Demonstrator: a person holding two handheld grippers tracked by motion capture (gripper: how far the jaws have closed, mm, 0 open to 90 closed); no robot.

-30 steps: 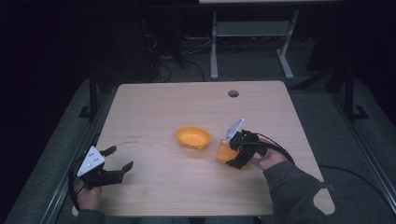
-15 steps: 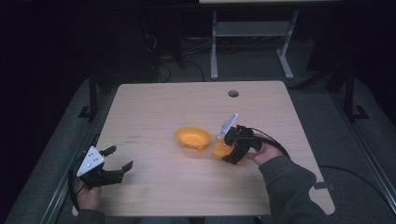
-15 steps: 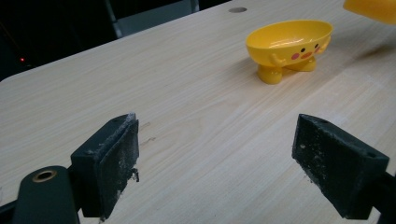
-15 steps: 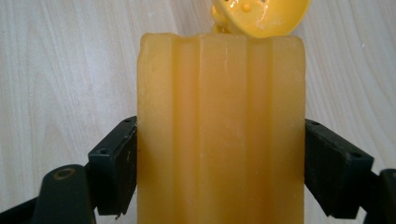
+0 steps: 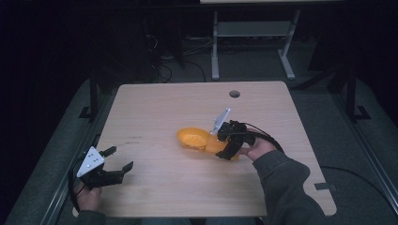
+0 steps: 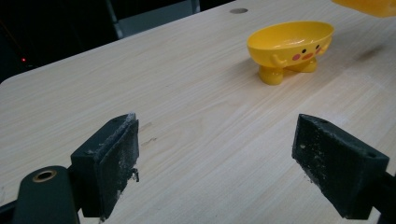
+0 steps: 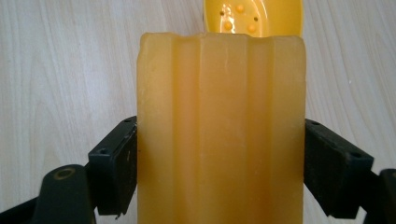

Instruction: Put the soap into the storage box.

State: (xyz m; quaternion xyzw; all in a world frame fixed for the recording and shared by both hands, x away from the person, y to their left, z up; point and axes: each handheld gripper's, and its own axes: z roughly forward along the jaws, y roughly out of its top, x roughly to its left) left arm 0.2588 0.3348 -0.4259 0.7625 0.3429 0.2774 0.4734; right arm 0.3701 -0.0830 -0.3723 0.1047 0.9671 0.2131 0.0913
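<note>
the right hand-held gripper (image 5: 228, 151) is clamped on an orange ridged soap bar (image 7: 219, 135), its two jaws pressing the bar's opposite sides. in the high view the bar (image 5: 217, 147) sits just right of a yellow soap dish (image 5: 192, 139) near the middle of the wooden tabletop (image 5: 155, 108); whether bar and dish touch cannot be told. the dish (image 6: 290, 50) stands on small feet with a duck face on its side, and its inside (image 7: 253, 16) has small bumps and holes. the left hand-held gripper (image 5: 119, 160) is at the tabletop's near left corner, jaws spread wide with nothing between them.
</note>
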